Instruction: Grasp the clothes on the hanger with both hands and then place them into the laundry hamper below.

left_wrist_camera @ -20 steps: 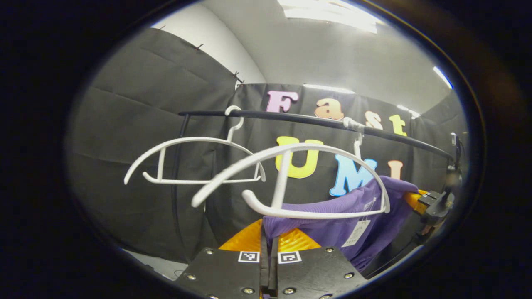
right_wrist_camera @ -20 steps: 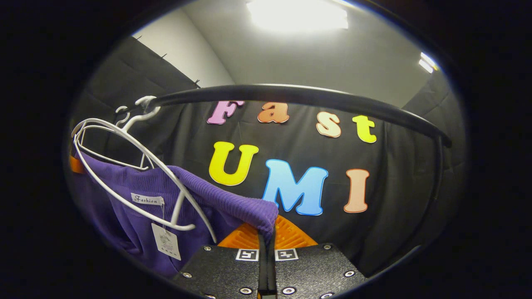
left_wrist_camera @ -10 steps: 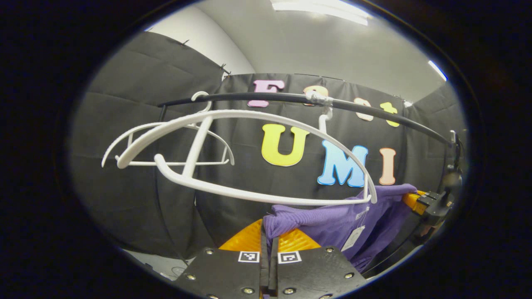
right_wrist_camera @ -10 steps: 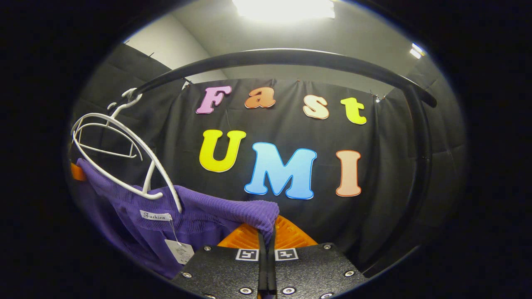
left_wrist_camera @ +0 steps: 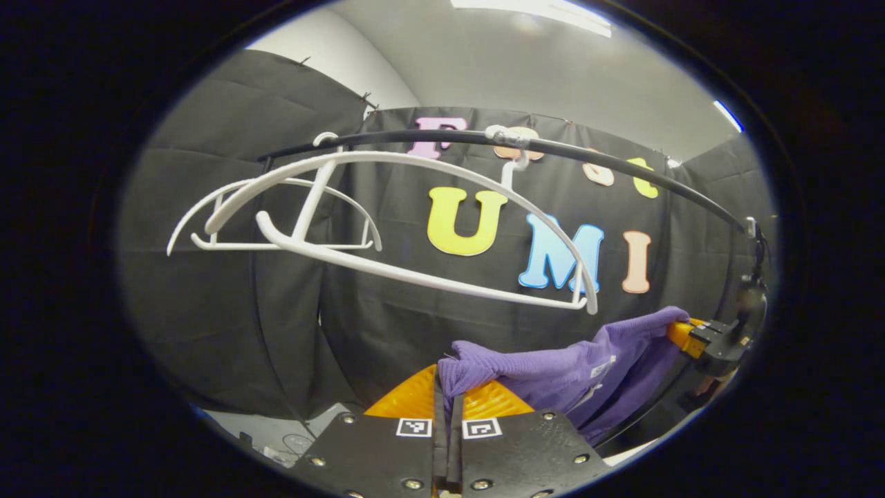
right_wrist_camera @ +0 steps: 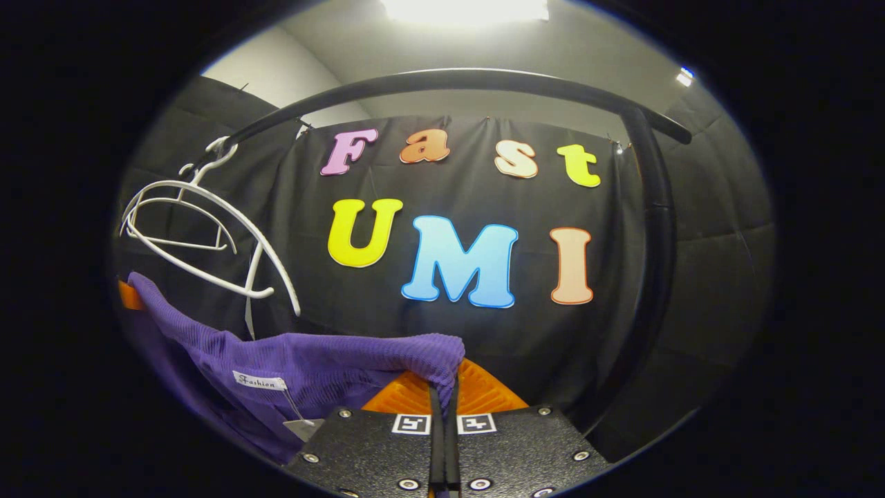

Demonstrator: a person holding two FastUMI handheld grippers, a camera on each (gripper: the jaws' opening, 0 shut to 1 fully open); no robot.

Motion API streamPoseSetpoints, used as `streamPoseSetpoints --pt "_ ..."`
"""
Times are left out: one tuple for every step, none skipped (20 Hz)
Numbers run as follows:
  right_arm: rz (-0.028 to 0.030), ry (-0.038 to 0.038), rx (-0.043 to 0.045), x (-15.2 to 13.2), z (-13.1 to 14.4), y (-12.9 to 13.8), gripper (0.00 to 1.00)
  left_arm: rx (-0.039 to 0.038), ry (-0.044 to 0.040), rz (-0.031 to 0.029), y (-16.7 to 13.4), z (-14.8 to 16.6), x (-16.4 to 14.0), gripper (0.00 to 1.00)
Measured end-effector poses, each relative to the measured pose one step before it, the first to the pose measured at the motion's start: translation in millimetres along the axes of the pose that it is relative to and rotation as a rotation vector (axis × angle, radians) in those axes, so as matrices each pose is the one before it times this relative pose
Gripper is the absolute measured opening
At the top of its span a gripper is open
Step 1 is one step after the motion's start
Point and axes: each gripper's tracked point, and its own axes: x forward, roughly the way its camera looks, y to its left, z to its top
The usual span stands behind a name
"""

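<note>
Gripping the purple sweater point(left_wrist_camera: 553, 370), both tools are carrying it, clear of the white hanger point(left_wrist_camera: 415, 228) at 12 o'clock; next, lowering into the hamper.

Black cloth wall point(right_wrist_camera: 705, 228) hung in pleats behind a black clothes rail point(right_wrist_camera: 484, 77). Pale grey ceiling point(left_wrist_camera: 553, 76) overhead, with a bright light panel point(right_wrist_camera: 464, 10). White wall point(left_wrist_camera: 332, 52) above the cloth; strip of light floor point(left_wrist_camera: 276, 432) below.
</note>
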Motion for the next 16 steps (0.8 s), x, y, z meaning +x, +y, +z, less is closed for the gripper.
streamPoseSetpoints --pt "-0.01094 0.00337 -0.00929 -8.51 -0.05 0.94 0.0 -0.00094 0.00409 -0.01374 2.98 -2.57 -5.13 0.06" --pt "-0.00926 0.00363 -0.00511 -11.51 1.85 2.95 0.0 -0.00233 0.00563 -0.01516 3.98 -3.14 -5.0 0.01" --pt "-0.00899 0.00762 -0.00219 -13.25 0.92 4.86 0.0 -0.00263 0.00544 -0.01388 4.81 -3.5 -5.54 0.01" --pt "-0.01128 0.00743 -0.00325 -13.46 2.06 5.55 0.0 -0.00201 0.00347 -0.01529 6.05 -2.57 -5.95 0.01" --pt "-0.01678 0.0033 -0.00721 -14.1 2.16 5.75 0.0 -0.00379 0.00361 -0.01681 6.4 -3.25 -8.03 0.01" --pt "-0.02058 0.0021 -0.00616 -14.39 2.21 5.82 0.0 0.00016 0.01128 -0.02068 7.37 -4.67 -6.95 0.01" --pt "-0.02044 0.007 -0.00344 -14.58 1.52 6.86 0.0 0.00043 0.01817 -0.01891 8.13 -7.56 -7.81 0.06" --pt "-0.01527 0.01728 -0.00233 -16.55 -1.39 7.15 0.0 -0.00656 0.01731 -0.01985 7.5 -7.93 -10.11 0.01" --pt "-0.00968 0.01593 -0.00027 -15.62 -2.02 9.2 0.0 -0.0127 0.0087 -0.0233 7.06 -5.08 -10.61 0.01" --pt "-0.00727 0.01262 -0.00627 -16.11 -1.58 9.13 0.0 -0.00786 0.00124 -0.01863 6.81 -2.53 -10.1 0.01" --pt "-0.00876 0.01636 -0.00926 -13.72 -3.55 7.18 0.0 -0.00129 0.00468 -0.01152 10.0 -4.8 -8.92 0.01" --pt "-0.00339 0.01495 -0.00607 -13.6 -4.09 8.16 0.0 0.00217 0.00837 -0.00268 10.42 -5.75 -7.99 0.01" --pt "0.00393 0.01552 -0.00041 -12.68 -4.37 9.32 0.0 0.00569 0.02223 0.00929 11.97 -10.33 -7.2 0.01" --pt "0.00822 0.01727 0.00429 -11.29 -5.32 9.91 0.0 -0.00161 0.02489 0.00351 8.52 -11.05 -5.2 0.01" --pt "0.01014 0.01974 0.01265 -11.81 -6.68 8.12 0.0 -0.00982 0.02076 0.00344 6.5 -9.83 -3.47 0.05" --pt "0.00828 0.01594 0.01395 -10.28 -6.92 7.27 0.0 -0.00983 0.01827 -0.00018 4.8 -7.66 -2.03 0.05"
